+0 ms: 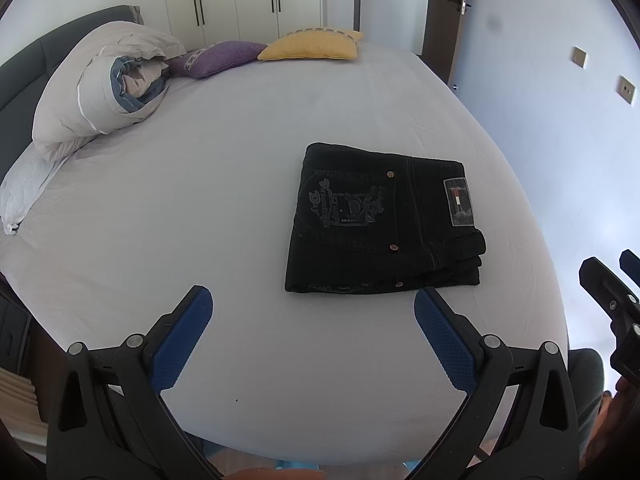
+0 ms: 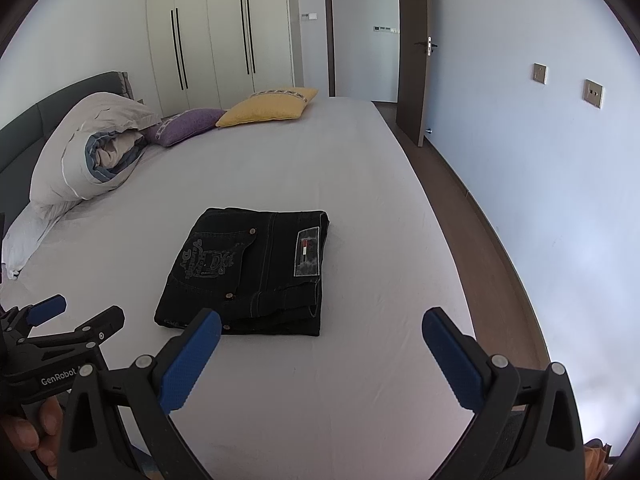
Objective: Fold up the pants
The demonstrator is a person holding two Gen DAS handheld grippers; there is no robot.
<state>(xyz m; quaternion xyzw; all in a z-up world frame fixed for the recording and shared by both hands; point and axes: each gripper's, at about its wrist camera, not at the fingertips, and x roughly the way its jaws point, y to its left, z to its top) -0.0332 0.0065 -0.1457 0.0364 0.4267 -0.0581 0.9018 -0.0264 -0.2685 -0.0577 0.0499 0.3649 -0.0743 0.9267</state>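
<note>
The black pants [image 1: 382,220] lie folded in a compact stack at centre frame on the bed [image 1: 200,184]. Left gripper [image 1: 312,308] and right gripper [image 2: 320,330] hover just short, jaws released, empty. A careless nudge could spill the layered edges.

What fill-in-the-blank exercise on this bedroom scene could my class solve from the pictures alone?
1. The black pants lie ____ on the bed.
2. Both the left gripper and the right gripper are ____, holding nothing.
3. Beside the purple cushion lies a ____ cushion.

Missing words: folded; open; yellow
</note>
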